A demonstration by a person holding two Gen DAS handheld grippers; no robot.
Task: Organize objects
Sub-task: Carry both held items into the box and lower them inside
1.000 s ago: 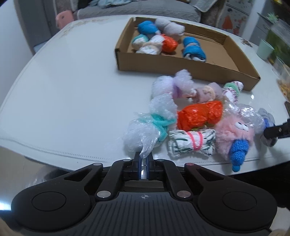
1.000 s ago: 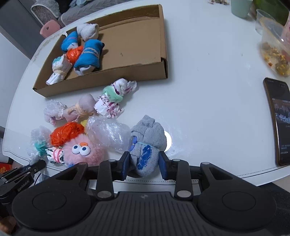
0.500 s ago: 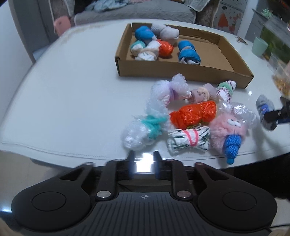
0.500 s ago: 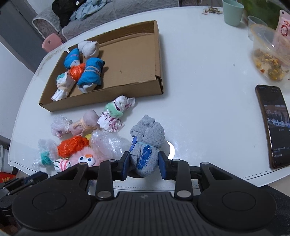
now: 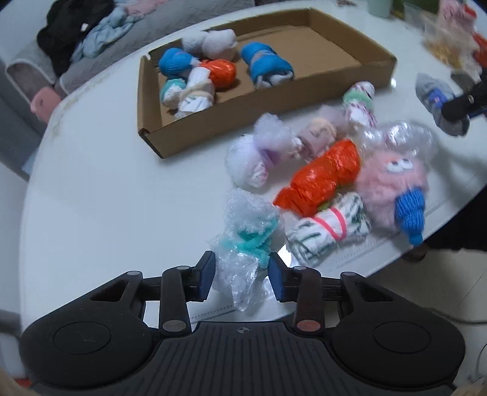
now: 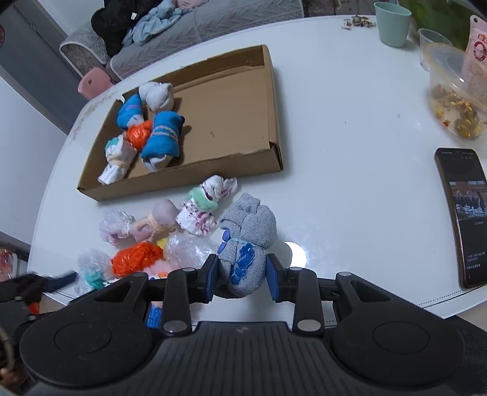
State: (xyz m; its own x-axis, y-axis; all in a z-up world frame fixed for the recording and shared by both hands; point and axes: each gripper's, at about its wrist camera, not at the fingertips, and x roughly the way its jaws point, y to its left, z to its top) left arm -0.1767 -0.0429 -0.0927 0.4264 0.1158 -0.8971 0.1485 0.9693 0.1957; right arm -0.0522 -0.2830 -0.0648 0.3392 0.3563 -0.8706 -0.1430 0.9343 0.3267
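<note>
My left gripper (image 5: 241,277) is open, its pads either side of a bubble-wrap bundle tied with teal yarn (image 5: 249,243) that lies near the table's front edge. Beside that bundle lie an orange bundle (image 5: 322,176), a white-green roll with a pink band (image 5: 328,231) and a pink fuzzy toy (image 5: 392,185). My right gripper (image 6: 242,280) is shut on a grey sock roll with blue print (image 6: 248,240), held just above the table, right of the pile. A cardboard tray (image 6: 182,182) behind the pile holds several rolled socks in its left end.
A phone (image 6: 462,216) lies at the right of the white table. A plastic bowl of food (image 6: 453,112), a clear cup and a green cup (image 6: 392,22) stand at the back right. A sofa with clothes is beyond the table.
My left gripper let go of the bundle's plastic tail, opened, rolled and moved forward, so the bundle now sits between its pads. The right gripper kept its hold on the grey roll.
</note>
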